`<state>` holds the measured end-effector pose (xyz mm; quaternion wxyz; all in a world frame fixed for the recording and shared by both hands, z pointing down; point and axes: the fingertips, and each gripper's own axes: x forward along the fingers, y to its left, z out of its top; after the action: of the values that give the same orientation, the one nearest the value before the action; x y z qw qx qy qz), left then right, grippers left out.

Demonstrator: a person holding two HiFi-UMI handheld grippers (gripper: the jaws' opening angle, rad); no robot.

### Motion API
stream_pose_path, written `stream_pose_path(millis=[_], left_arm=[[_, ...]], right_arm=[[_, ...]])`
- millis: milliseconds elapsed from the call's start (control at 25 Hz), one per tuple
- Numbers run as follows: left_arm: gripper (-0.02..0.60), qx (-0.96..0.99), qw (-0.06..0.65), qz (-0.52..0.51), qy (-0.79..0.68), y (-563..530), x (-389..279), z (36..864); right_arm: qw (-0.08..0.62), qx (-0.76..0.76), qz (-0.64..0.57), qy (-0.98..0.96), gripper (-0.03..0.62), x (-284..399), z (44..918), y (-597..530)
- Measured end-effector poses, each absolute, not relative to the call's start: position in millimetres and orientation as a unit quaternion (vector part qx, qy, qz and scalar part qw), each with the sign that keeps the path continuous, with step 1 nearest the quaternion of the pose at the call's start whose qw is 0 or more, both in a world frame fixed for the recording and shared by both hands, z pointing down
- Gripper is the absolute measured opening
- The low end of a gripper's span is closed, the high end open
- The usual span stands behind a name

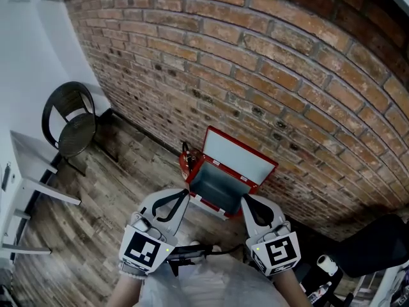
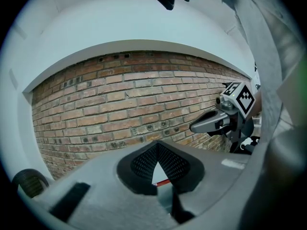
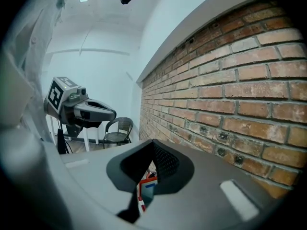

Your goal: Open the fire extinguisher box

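Observation:
The red fire extinguisher box (image 1: 225, 179) stands on the wooden floor against the brick wall. Its lid (image 1: 238, 155) is swung up and leans back, and the grey inside shows. A red extinguisher (image 1: 186, 160) stands just left of the box. My left gripper (image 1: 186, 193) and right gripper (image 1: 243, 199) hover side by side just in front of the box, both shut and empty, touching nothing. In the left gripper view the jaws (image 2: 157, 145) meet at a point, with the right gripper (image 2: 213, 122) off to the right. A slice of the box (image 3: 146, 188) shows under my shut right gripper (image 3: 153, 145).
A brick wall (image 1: 287, 75) runs behind the box. A black chair (image 1: 71, 123) stands at the far left, by a white table (image 1: 29, 171). A black seat-like object (image 1: 370, 245) and small items (image 1: 326, 264) lie at the lower right. A person's torso fills the bottom edge.

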<state>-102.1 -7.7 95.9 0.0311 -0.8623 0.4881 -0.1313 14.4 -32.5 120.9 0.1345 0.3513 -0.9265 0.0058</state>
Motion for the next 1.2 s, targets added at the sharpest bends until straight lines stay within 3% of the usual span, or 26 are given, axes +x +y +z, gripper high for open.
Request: stream_pose_path(millis=[1200], left_arm=[[0.000, -0.860, 0.024, -0.131, 0.492, -7.7, -98.4, 104.1]], right_arm=[[0.151, 0.338, -0.012, -0.929, 0.008, 10.2, 126.2, -29.7]])
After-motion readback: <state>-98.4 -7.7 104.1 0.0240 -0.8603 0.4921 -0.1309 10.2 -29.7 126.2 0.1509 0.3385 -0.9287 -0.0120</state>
